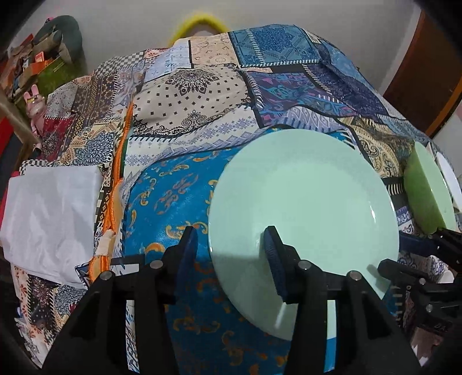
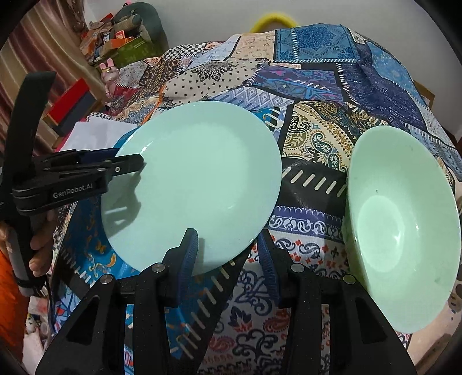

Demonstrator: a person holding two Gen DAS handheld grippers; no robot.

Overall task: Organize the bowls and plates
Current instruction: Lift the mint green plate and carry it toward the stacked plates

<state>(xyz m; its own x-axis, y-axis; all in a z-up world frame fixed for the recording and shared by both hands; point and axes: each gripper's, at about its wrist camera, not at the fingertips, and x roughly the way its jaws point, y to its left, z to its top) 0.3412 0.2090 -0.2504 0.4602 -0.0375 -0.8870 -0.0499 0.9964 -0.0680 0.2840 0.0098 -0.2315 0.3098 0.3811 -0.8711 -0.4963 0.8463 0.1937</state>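
Observation:
A pale mint plate (image 1: 306,207) lies on the patchwork cloth; it also shows in the right wrist view (image 2: 196,181). My left gripper (image 1: 231,245) is open, its jaws either side of the plate's left rim, one finger over the plate and one outside it; it shows from the side in the right wrist view (image 2: 127,164). My right gripper (image 2: 228,248) is open, its jaws spanning the plate's near right rim. A mint bowl (image 2: 401,225) stands to the right of the plate; its side shows in the left wrist view (image 1: 424,184).
A patchwork cloth (image 1: 202,109) covers the whole surface. A white folded sheet (image 1: 49,219) lies at its left edge. Boxes and toys (image 2: 115,40) sit on the floor beyond the far left. A yellow ring (image 2: 273,18) is behind the far edge.

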